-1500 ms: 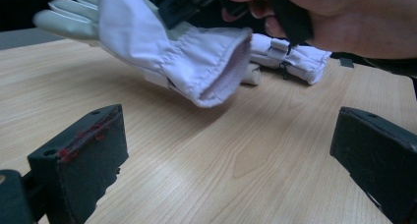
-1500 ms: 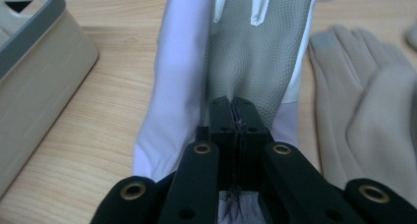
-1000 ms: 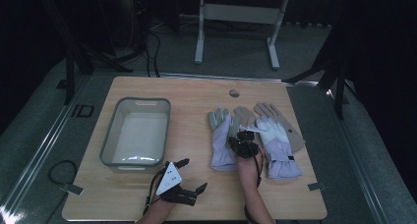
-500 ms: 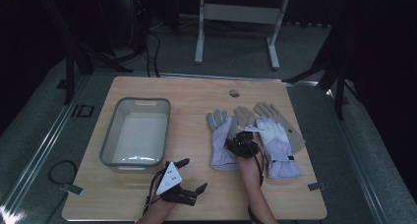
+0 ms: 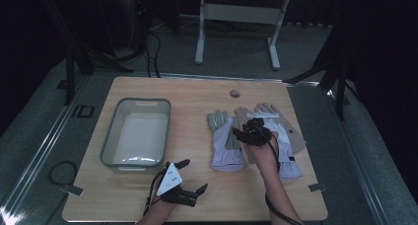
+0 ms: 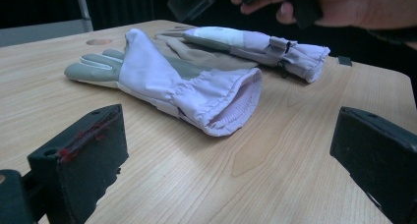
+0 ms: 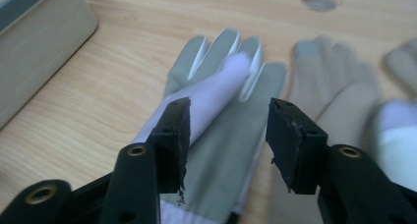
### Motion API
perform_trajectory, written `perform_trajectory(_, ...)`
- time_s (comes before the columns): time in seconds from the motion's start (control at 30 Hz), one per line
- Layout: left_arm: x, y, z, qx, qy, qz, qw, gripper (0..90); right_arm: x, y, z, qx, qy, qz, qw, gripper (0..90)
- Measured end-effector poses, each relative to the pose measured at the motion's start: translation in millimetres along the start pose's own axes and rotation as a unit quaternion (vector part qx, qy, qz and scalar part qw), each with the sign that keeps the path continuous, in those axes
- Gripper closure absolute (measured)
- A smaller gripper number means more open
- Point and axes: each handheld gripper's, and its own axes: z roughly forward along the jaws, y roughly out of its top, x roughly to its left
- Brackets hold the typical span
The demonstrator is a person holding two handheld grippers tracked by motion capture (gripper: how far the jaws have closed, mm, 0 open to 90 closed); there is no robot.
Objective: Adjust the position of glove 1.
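A lilac and grey glove [image 5: 224, 142] lies flat mid-table, a lilac flap folded over its palm [image 7: 221, 81]. Beside it lie a tan glove [image 5: 242, 117] and a second lilac glove [image 5: 287, 151]. My right gripper [image 5: 251, 134] hovers just above the first glove. Its jaws [image 7: 227, 116] have just been opening and stand apart, with nothing pressed between them. My left gripper [image 5: 191, 175] rests open near the front edge. It points at the first glove's cuff [image 6: 231, 106], a short way off.
A grey plastic bin [image 5: 135, 136] stands at the left of the wooden table [image 5: 197, 94]; its corner [image 7: 39, 42] shows in the right gripper view. A round hole [image 5: 234, 93] sits near the table's far edge. Dark floor and metal stands surround the table.
The right gripper has lifted a little off the lilac and grey glove and its jaws have spread apart. The left gripper has stayed where it was.
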Motion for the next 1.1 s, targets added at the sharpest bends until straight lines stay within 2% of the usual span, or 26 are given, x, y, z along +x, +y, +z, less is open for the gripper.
perform_trajectory(0.13, 0.3, 0.0, 0.0, 0.0, 0.0, -0.002, 1.0, 0.7, -11.9, 1.6, -9.2, -0.003, 0.006, -0.001, 1.0, 48.2)
perform_trajectory(0.23, 0.1, 0.0, 0.0, 0.0, 0.0, -0.002, 1.0, 0.7, -20.5, -0.4, -15.6, 0.001, 0.001, -0.007, 1.0, 47.3)
perform_trajectory(0.5, 0.6, 0.0, 0.0, 0.0, 0.0, -0.004, 1.0, 0.7, -43.7, -10.8, -33.4, 0.006, -0.008, -0.019, 0.9998, 51.7)
perform_trajectory(0.77, 1.2, 0.1, 0.3, 0.001, 0.0, -0.008, 1.0, 0.7, -78.4, -22.2, -57.4, -0.001, -0.025, -0.019, 0.9995, 53.9)
perform_trajectory(0.93, 0.8, 0.0, 0.1, 0.0, 0.001, -0.006, 1.0, 0.7, -100.6, -35.1, -69.6, 0.005, -0.036, -0.015, 0.9992, 55.4)
perform_trajectory(1.1, 0.6, 0.0, 0.1, 0.0, 0.002, -0.004, 1.0, 0.7, -112.4, -53.2, -72.4, 0.022, -0.031, -0.019, 0.9991, 56.7)
